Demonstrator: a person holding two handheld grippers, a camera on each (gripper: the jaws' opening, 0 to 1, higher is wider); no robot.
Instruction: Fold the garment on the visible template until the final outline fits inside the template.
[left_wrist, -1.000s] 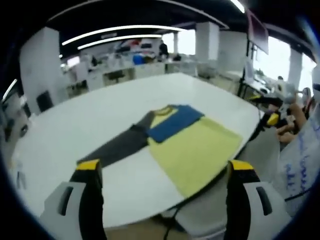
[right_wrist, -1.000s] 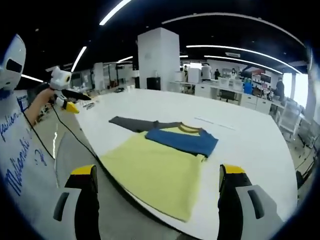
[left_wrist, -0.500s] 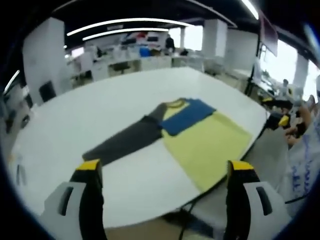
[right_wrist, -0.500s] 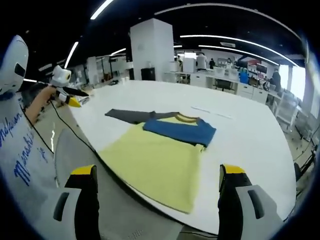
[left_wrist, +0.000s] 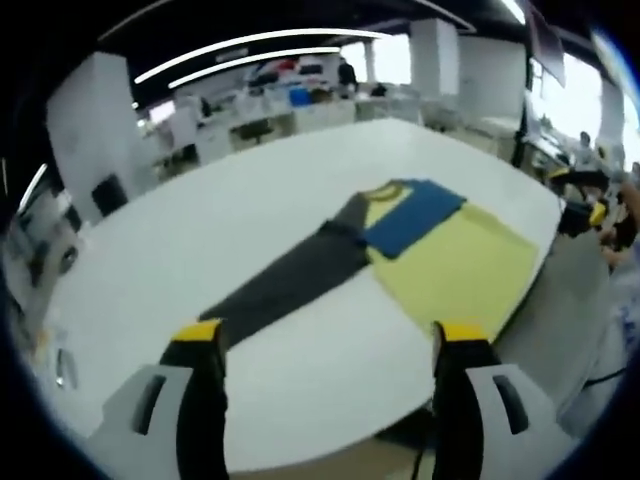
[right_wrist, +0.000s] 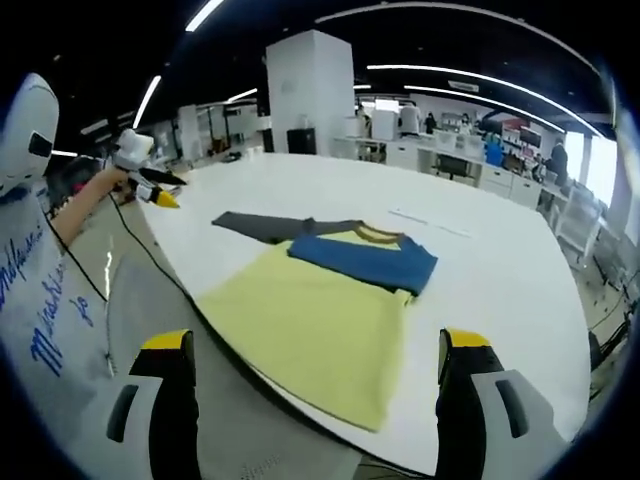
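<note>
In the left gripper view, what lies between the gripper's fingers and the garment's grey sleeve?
Only bare white round table lies between the left gripper and the outstretched dark grey sleeve of the yellow and blue long-sleeved shirt; the left gripper view shows it.

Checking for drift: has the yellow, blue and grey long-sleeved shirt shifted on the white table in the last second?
No. The shirt keeps its place along the white table's near edge.

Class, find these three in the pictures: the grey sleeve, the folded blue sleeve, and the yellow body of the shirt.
grey sleeve (left_wrist: 290, 285), left gripper view, mid-length of the sleeve.
blue sleeve (right_wrist: 365, 262), right gripper view, middle of the folded panel.
yellow body (right_wrist: 305, 330), right gripper view, centre of the front.
</note>
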